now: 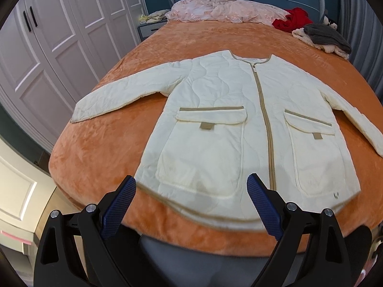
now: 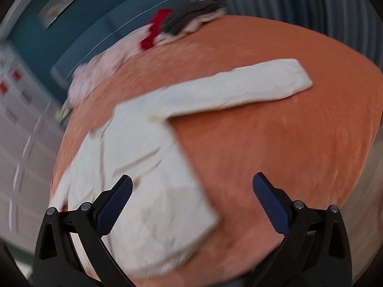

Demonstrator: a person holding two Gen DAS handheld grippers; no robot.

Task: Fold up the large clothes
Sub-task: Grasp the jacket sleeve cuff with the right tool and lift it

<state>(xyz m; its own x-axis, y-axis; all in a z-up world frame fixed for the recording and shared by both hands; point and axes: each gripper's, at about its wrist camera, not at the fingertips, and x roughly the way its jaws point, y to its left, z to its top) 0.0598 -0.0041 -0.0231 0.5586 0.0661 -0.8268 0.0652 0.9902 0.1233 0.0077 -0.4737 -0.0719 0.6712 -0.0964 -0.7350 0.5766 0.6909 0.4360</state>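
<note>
an orange bed [image 1: 100, 157] is carrying my cream quilted jacket [image 1: 222, 129], lying front-up, zipped, sleeves spread. my left fingers [image 1: 191, 203] are hovering apart over its hem; my right fingers [image 2: 192, 202] are gaping, empty, above its side edge.

bare orange blanket [image 1: 100, 157] around jacket [image 1: 215, 110], clothes pile [image 1: 320, 35] far corner

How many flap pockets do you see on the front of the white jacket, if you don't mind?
2: one pocket left of the jacket zipper, the other pocket right of it.
</note>
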